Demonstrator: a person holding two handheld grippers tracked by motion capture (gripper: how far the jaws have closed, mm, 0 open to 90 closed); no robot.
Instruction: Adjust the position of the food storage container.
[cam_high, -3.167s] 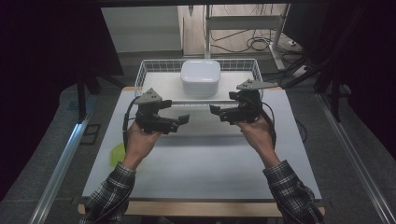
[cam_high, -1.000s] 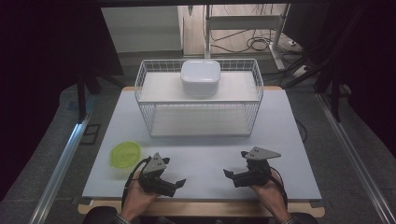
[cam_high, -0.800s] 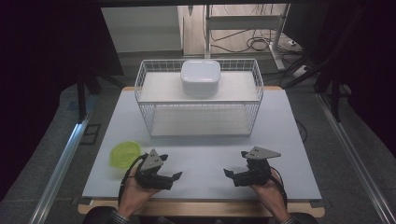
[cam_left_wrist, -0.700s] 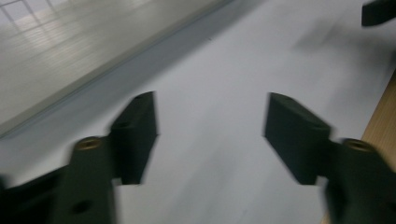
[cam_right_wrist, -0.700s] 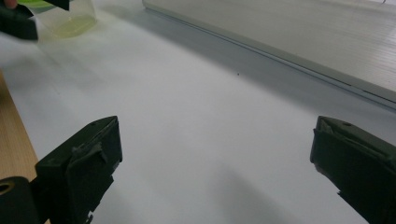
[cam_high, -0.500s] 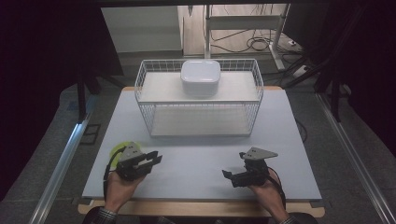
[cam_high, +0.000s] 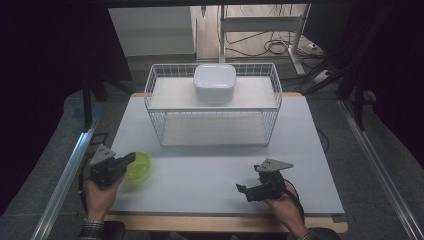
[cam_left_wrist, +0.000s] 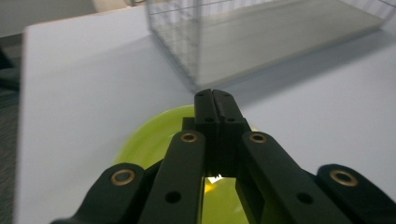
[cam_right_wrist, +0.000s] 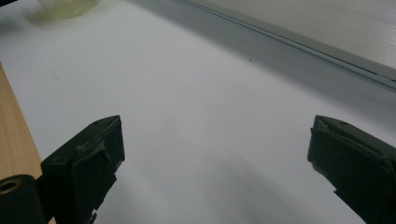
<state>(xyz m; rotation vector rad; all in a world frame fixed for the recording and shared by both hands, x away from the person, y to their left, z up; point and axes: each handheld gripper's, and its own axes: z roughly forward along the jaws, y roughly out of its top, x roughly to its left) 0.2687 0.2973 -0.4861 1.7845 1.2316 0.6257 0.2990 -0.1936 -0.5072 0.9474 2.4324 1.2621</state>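
Observation:
A lime-green bowl sits near the table's front left corner. My left gripper reaches over the bowl's left rim. In the left gripper view its jaws are pressed together with nothing between them, the left gripper hovering above the green bowl. My right gripper rests low at the front right, pointing left. In the right gripper view the right gripper stands wide open over bare table, with the green bowl far off.
A white wire basket rack stands at the back middle, with a white lidded container on its top shelf. The wire rack lies just beyond the bowl. The table's wooden front edge runs beside the right gripper.
Both grippers drew back from the rack to the front of the table. Over the last second the left gripper slid left onto the green bowl. The right one hardly moved.

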